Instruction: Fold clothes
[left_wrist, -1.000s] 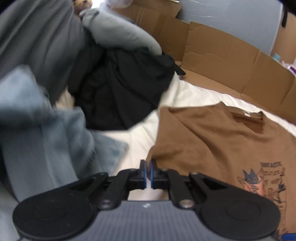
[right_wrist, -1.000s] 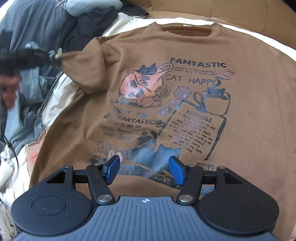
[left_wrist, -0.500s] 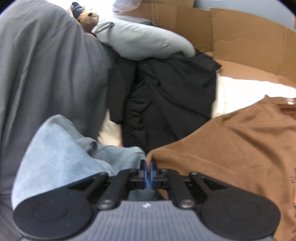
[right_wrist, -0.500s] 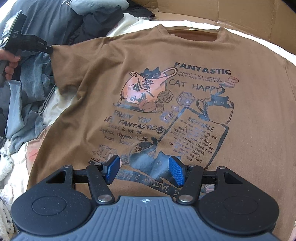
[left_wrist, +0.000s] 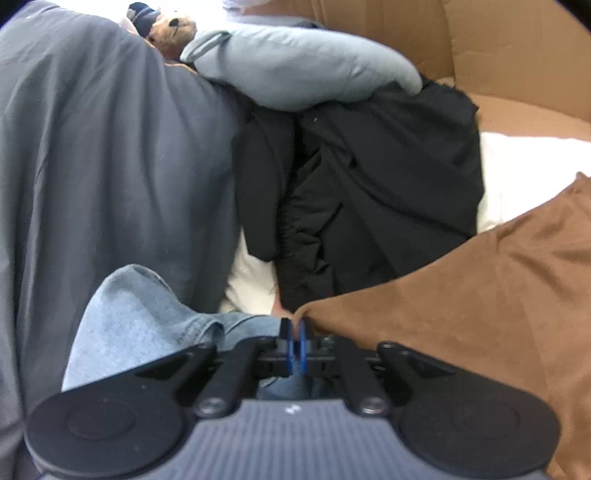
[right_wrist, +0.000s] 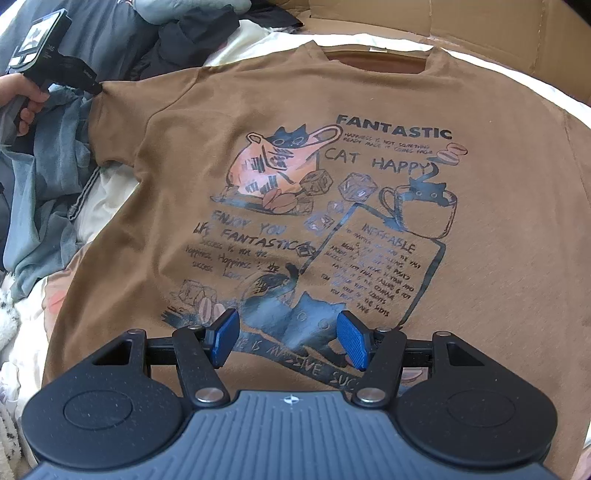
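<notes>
1. Broadly, a white bed cover (right_wrist: 255, 37) carries everything, with cardboard (right_wrist: 480, 22) at its far edge.
2. Spread front-up on it lies the brown T-shirt (right_wrist: 369, 110).
3. Left of the T-shirt sits a heap: grey garment (left_wrist: 92, 166), black garment (left_wrist: 388, 192), denim (left_wrist: 140, 321).
4. The left tongs (left_wrist: 294, 341) are clamped on the T-shirt's left sleeve tip, pulling it outward.
5. The right tongs (right_wrist: 288, 338) hover parted over the T-shirt's lower print, gripping nothing.
</notes>
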